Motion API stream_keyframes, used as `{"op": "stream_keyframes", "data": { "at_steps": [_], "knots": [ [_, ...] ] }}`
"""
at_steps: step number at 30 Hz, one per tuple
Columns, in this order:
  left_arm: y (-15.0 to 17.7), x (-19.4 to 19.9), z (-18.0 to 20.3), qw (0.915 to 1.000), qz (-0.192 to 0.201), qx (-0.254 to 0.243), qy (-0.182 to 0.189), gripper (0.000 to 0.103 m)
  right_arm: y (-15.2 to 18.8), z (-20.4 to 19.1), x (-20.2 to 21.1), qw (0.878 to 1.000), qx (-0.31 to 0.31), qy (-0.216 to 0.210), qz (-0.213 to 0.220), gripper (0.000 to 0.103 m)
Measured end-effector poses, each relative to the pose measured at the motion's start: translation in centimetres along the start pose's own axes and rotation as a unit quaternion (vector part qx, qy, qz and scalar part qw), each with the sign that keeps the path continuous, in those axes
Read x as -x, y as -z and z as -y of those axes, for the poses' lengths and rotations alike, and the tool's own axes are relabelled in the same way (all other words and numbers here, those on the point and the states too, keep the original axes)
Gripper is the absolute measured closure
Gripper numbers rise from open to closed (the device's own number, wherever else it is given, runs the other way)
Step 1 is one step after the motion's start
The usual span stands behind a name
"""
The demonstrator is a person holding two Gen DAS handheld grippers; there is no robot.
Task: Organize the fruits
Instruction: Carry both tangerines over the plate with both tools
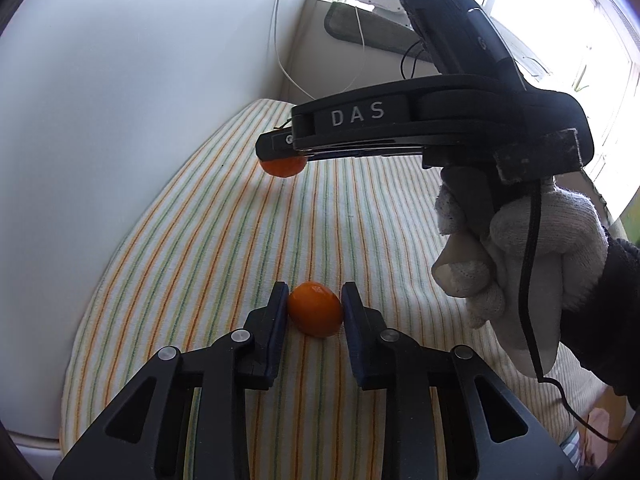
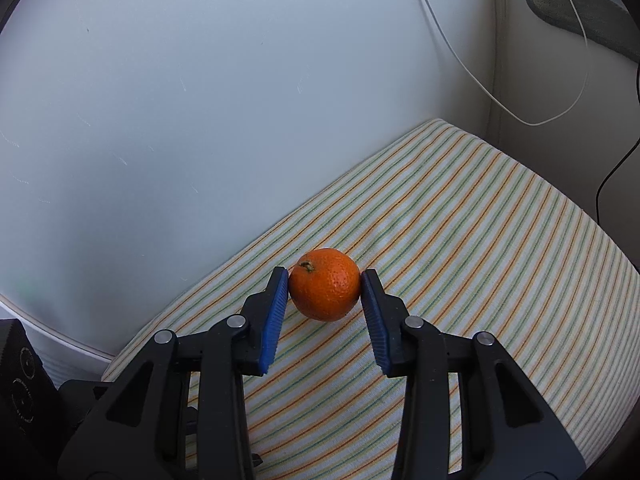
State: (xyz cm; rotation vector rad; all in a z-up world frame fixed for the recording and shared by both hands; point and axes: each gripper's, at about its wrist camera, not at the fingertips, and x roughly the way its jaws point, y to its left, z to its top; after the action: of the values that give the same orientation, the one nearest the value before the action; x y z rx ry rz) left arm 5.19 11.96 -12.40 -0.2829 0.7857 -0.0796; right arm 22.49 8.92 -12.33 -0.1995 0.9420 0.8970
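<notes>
striped cloth [image 2: 460, 240]: green-orange lines, covers the surface, 5 o'clock | white wall [image 2: 200, 100]: behind it, 10 o'clock | white cable [image 2: 472, 76]: hangs in the corner, 1 o'clock | black cable [image 2: 608, 176]: 3 o'clock | window [image 1: 560, 8]: 1 o'clock

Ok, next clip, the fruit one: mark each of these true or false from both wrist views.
1. Each gripper has an orange fruit between its fingers. True: the left gripper brackets a smooth oval fruit, the right gripper a tangerine.
2. The cloth is plain white. False: the striped cloth has green and orange lines.
3. The tangerine's stem end shows. True.
4. The hand holding the right gripper is bare. False: the hand wears a white glove.
</notes>
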Motion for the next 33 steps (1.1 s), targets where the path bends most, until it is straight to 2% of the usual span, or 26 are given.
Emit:
{"op": "stream_keyframes", "data": {
  "at_steps": [13,26,33],
  "knots": [
    [-0.7,1.4,1.7,0.9997,0.017,-0.016,0.009,0.078,2.1,0.5,7.0,0.999,-0.015,0.007,0.039,0.064],
    [-2.4,1.5,5.8,0.998,0.025,-0.054,0.022,0.078,3.6,2.4,13.1,0.996,-0.025,0.026,0.077,0.064],
    [-2.8,1.5,8.4,0.9962,0.025,-0.075,0.036,0.078,5.2,4.8,16.6,0.993,-0.037,0.039,0.102,0.064]
  ]
}}
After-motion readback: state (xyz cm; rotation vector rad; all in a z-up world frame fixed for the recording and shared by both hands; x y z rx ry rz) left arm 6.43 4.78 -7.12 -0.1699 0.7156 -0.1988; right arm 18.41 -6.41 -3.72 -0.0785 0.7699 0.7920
